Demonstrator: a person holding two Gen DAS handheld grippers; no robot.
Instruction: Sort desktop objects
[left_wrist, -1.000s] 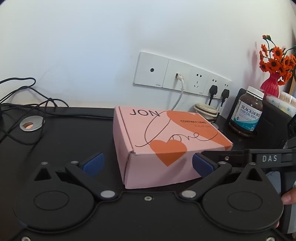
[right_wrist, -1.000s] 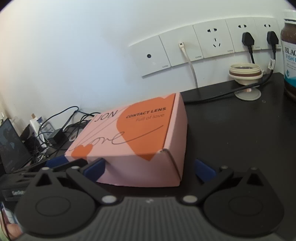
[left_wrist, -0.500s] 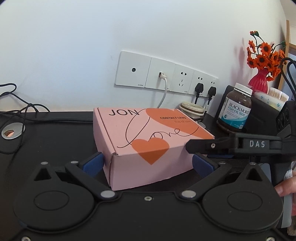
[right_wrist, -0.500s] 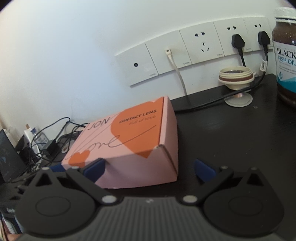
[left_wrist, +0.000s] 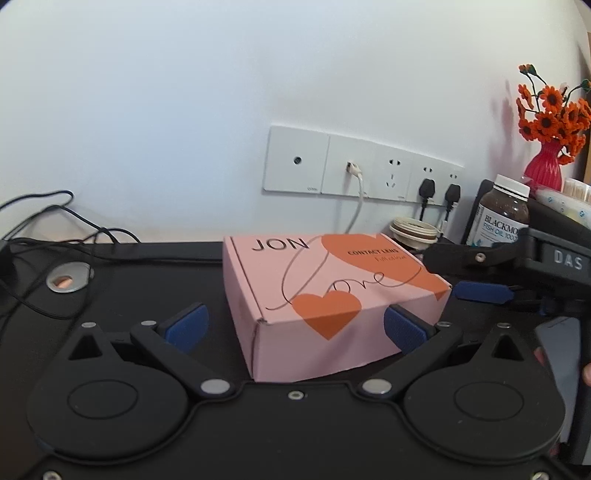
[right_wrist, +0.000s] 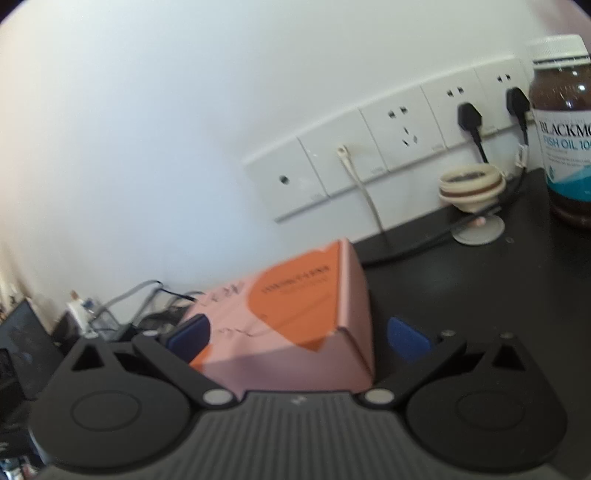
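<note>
A pink box (left_wrist: 332, 291) printed with orange hearts and "JON" lies on the black desk (left_wrist: 140, 280). My left gripper (left_wrist: 295, 328) is open, with the box's near corner between its blue pads; the left pad (left_wrist: 186, 326) stands clear of the box. My right gripper (left_wrist: 461, 273) reaches in from the right, at the box's far right corner. In the right wrist view, slightly blurred, the box (right_wrist: 295, 314) sits between the pads of the open right gripper (right_wrist: 297, 336).
A brown fish oil bottle (left_wrist: 504, 214) (right_wrist: 561, 129) stands at the right beside a stacked beige cup (left_wrist: 415, 229). Behind are wall sockets (left_wrist: 362, 173) with plugs and a red vase of orange flowers (left_wrist: 546, 162). Cables (left_wrist: 55, 229) and a metal grommet (left_wrist: 68, 280) lie left.
The right gripper has moved in along the box's right side, so the box sits lower and deeper between its fingers. The left gripper has swung a little left; the box has not moved.
</note>
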